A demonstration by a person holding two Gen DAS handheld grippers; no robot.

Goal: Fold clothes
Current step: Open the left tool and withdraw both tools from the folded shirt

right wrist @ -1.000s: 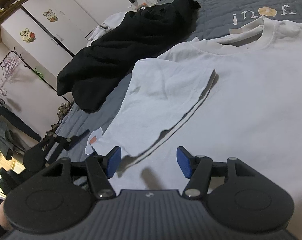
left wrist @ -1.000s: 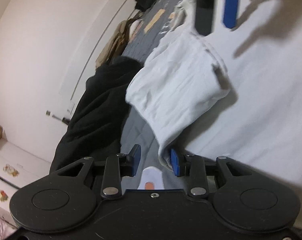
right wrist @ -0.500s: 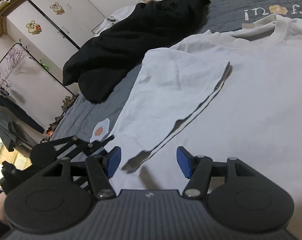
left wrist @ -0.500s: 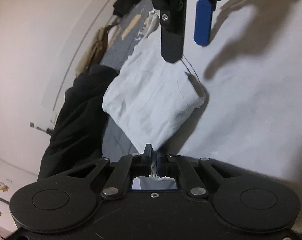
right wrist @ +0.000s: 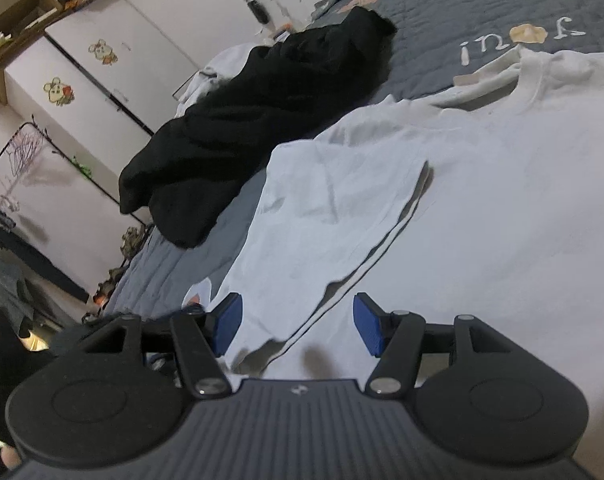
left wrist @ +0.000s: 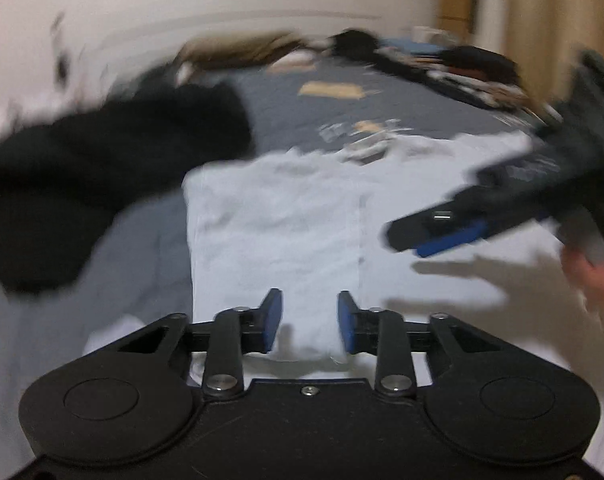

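A white T-shirt (right wrist: 501, 208) lies flat on the bed, its left sleeve (right wrist: 325, 216) folded inward over the body. In the left wrist view the shirt (left wrist: 441, 288) and folded sleeve (left wrist: 278, 232) lie just ahead. My left gripper (left wrist: 309, 322) is open and empty just above the sleeve's near edge. My right gripper (right wrist: 298, 326) is open and empty over the sleeve's lower corner; it also shows at the right of the left wrist view (left wrist: 441, 236), blurred.
A black garment (right wrist: 254, 120) lies heaped on the grey quilt (right wrist: 441, 12) left of the shirt, also in the left wrist view (left wrist: 102, 184). White cabinets (right wrist: 74, 80) and a clothes rack (right wrist: 10, 168) stand beyond the bed. More clothes (left wrist: 441, 64) lie at the far end.
My left gripper was shut on the sleeve's edge half a second ago; it has let go and swung round, now open. The sleeve lies flat. My right gripper stays open.
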